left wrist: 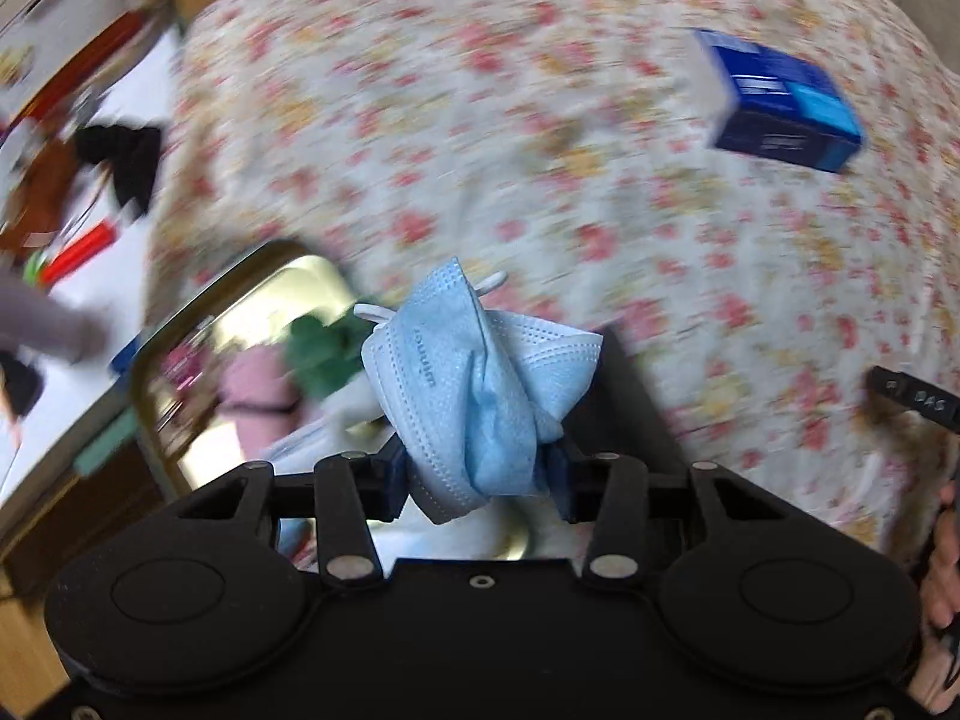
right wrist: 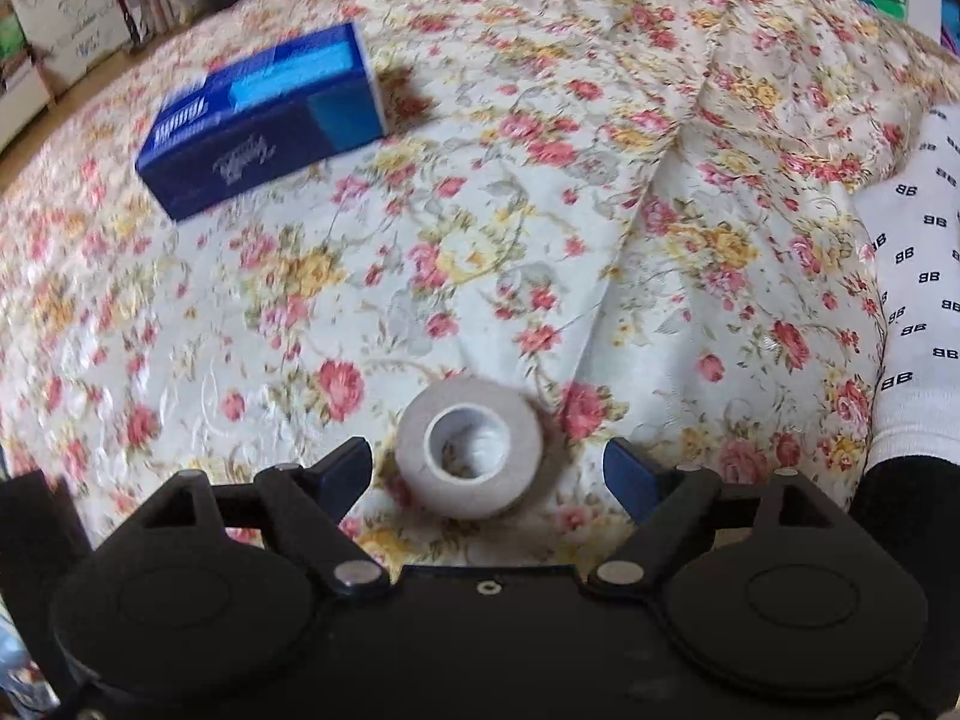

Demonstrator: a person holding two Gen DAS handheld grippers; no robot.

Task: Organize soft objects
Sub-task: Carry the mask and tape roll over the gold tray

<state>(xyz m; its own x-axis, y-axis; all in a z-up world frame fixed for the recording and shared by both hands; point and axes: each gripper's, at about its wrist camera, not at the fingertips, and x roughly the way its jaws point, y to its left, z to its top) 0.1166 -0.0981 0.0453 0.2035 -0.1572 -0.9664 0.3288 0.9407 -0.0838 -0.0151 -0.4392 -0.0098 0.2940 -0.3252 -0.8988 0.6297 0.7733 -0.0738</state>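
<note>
My left gripper (left wrist: 477, 474) is shut on a crumpled light blue face mask (left wrist: 468, 384) and holds it in the air beside a shiny gold metal tin (left wrist: 198, 330). The tin holds a green cloth (left wrist: 321, 351) and a pink soft item (left wrist: 255, 396). My right gripper (right wrist: 487, 468) is open, its fingers on either side of a white tape roll (right wrist: 471, 447) that lies flat on the floral bedspread (right wrist: 540, 210). The roll sits between the fingertips, not gripped.
A dark blue tissue box (right wrist: 264, 114) lies on the bedspread, also in the left wrist view (left wrist: 780, 102). A cluttered white desk (left wrist: 72, 180) stands to the left of the bed. A white patterned sleeve (right wrist: 918, 312) is at the right edge.
</note>
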